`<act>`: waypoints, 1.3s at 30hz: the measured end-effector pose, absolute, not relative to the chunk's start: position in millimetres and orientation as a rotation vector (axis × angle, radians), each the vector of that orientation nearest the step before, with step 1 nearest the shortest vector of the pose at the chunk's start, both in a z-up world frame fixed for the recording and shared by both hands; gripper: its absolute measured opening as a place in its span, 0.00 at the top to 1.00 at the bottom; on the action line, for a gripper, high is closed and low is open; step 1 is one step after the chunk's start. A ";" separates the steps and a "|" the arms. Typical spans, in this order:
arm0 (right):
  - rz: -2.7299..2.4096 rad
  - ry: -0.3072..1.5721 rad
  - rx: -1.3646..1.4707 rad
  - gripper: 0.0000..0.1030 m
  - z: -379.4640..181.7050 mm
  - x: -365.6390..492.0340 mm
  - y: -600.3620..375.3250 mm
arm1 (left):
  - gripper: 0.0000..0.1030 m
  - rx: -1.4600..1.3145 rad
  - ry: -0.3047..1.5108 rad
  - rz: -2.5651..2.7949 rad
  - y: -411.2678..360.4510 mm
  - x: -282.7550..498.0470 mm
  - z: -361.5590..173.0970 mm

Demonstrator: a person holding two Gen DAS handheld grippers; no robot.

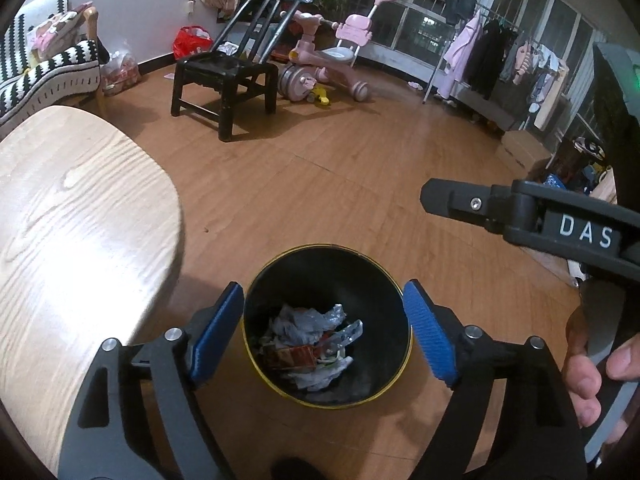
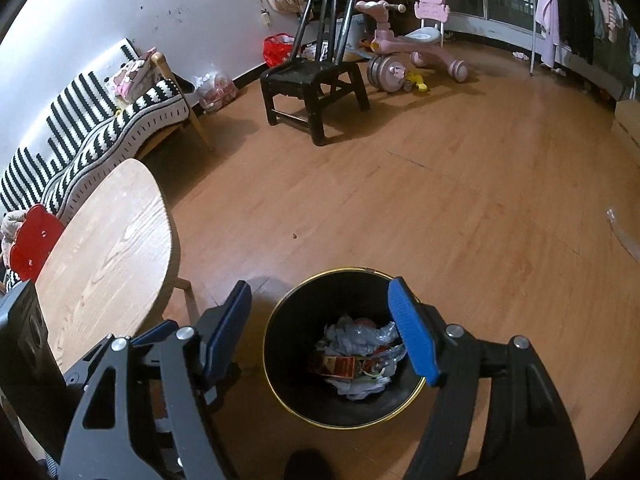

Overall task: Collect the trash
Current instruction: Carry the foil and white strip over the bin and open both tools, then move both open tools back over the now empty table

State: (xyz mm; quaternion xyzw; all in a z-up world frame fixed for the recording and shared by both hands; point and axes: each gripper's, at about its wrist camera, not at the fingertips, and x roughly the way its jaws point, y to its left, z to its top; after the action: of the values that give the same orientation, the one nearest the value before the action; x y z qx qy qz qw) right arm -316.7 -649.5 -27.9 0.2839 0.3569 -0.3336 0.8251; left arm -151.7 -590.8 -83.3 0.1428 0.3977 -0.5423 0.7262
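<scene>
A round black bin with a yellow rim stands on the wooden floor below both grippers. Crumpled clear plastic and a red-brown carton lie at its bottom. My left gripper hangs above the bin, its blue pads wide apart with nothing between them. In the right wrist view the same bin sits under my right gripper, also open and holding nothing, over the plastic and the carton. The right gripper's black body shows at the right edge of the left wrist view, held by a hand.
A light wooden table stands left of the bin, its edge close to the left pad. Behind are a black chair, a pink tricycle, a striped sofa, a red bag and a clothes rack.
</scene>
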 end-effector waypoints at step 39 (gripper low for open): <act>-0.045 0.773 0.140 0.09 33.3 2.5 -216.0 | 0.09 0.047 0.746 -0.140 -17.1 26.3 17.4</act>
State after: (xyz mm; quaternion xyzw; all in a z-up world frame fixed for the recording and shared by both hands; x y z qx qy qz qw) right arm 2.5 -216.0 33.3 0.0681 0.3767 -0.0218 0.9236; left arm 26.3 -17.1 17.4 0.0228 0.3639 -0.0685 0.9287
